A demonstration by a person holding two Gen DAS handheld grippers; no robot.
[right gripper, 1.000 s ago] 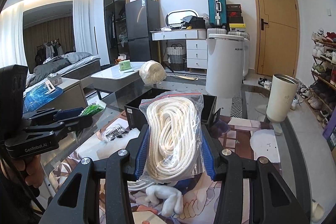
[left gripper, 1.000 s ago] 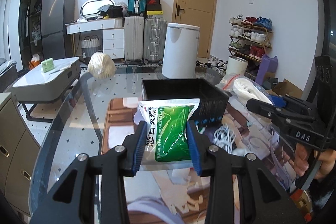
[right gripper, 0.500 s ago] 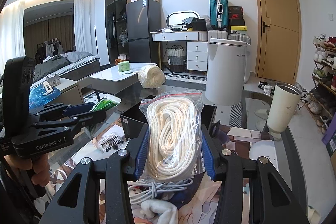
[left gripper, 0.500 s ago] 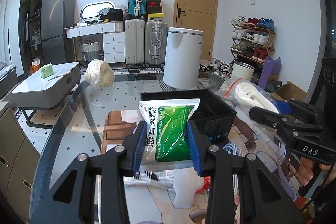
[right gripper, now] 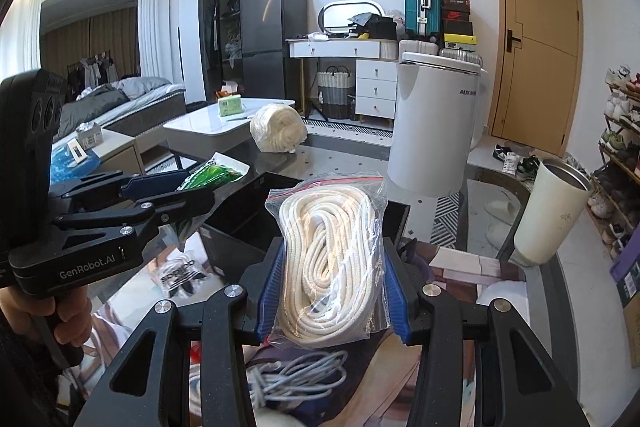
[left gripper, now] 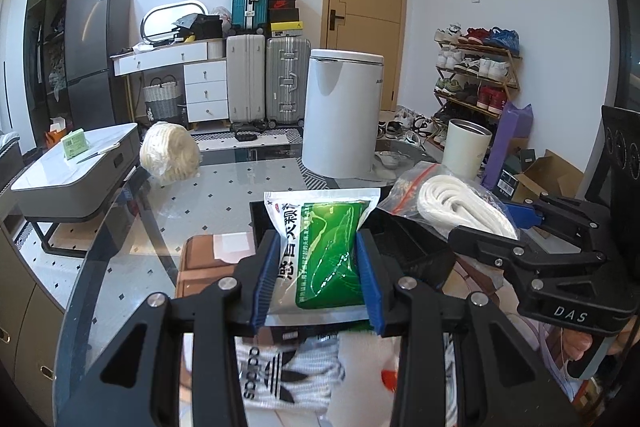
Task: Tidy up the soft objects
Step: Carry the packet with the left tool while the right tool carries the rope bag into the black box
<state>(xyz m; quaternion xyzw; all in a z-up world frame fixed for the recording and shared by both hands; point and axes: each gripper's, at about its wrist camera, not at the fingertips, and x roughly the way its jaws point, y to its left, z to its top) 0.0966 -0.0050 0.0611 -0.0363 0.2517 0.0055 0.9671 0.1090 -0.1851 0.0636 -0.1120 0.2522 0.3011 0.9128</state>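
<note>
We are holding the left gripper clamped on a green sachet, lifted above the glass surface just in front of the black bin. The left view alone is showing a packet of white socks lying below the sachet; the right view alone is showing a coil of grey cable under its fingers. To the right, we are gripping a bagged white rope in the right gripper, its pads pressing the bag's sides, raised over the bin's near edge. A pale yarn bundle is sitting far back on the surface. Since a second ago, both grippers have been drawing back from the bin, which is now looking smaller, with the socks newly appearing beneath.
</note>
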